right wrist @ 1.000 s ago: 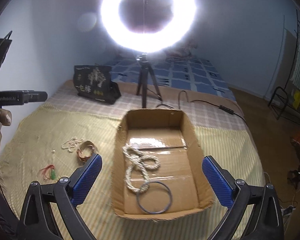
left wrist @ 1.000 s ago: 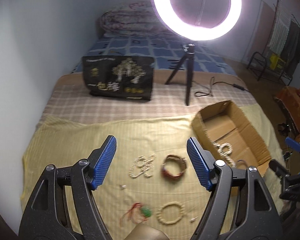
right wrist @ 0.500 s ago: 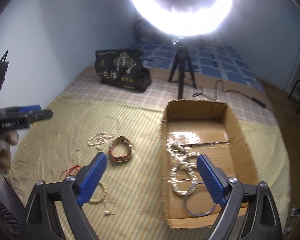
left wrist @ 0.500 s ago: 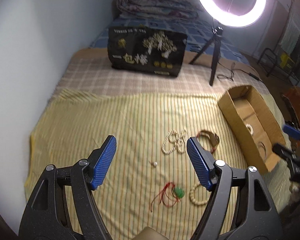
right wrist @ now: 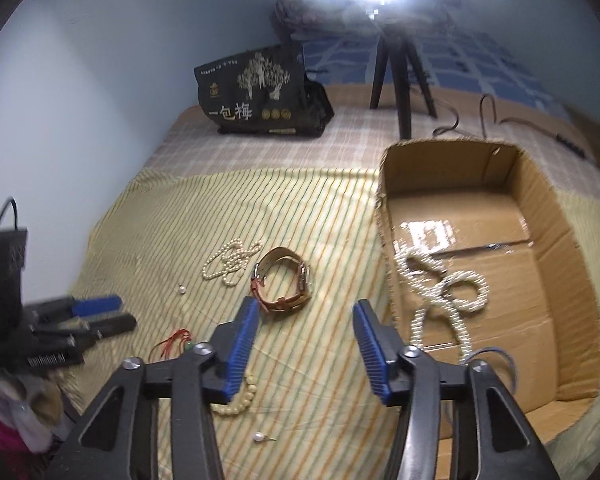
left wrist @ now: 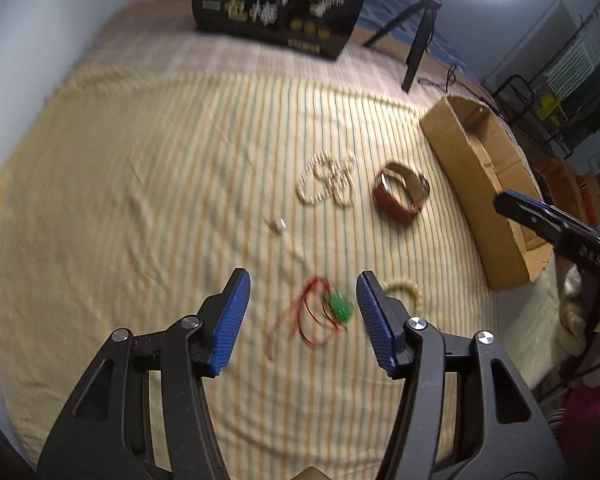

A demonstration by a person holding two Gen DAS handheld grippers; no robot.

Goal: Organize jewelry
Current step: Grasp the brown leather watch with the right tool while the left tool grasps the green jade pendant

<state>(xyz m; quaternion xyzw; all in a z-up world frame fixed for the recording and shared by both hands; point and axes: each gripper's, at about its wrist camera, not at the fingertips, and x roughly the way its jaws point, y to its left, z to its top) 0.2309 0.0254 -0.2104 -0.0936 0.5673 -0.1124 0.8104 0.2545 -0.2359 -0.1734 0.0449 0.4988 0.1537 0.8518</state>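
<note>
On the striped yellow bedspread (left wrist: 148,184), left of the cardboard box (left wrist: 472,184), most of the jewelry is just lying loose. Left gripper (left wrist: 302,312) hangs right over the green pendant (left wrist: 342,306) on its red cord (left wrist: 300,316), jaws closing with the pendant framed between them, nothing pinched so far. Right gripper (right wrist: 302,344) is closing too, over bare cloth just short of the brown strap watch (right wrist: 282,280), holding nothing.

Further from the box: a pearl strand (right wrist: 230,260) and a tiny loose pearl (right wrist: 182,289). Nearer me, a beaded bracelet (right wrist: 240,400) and a pearl earring (right wrist: 259,437). Inside the box sit a chunky bead rope (right wrist: 444,292) and a blue ring (right wrist: 496,356).

That cord looks feather-light and floppy, so I'd guess grabbing the hard pendant beats chasing thread. Might be a bit slick though.
</note>
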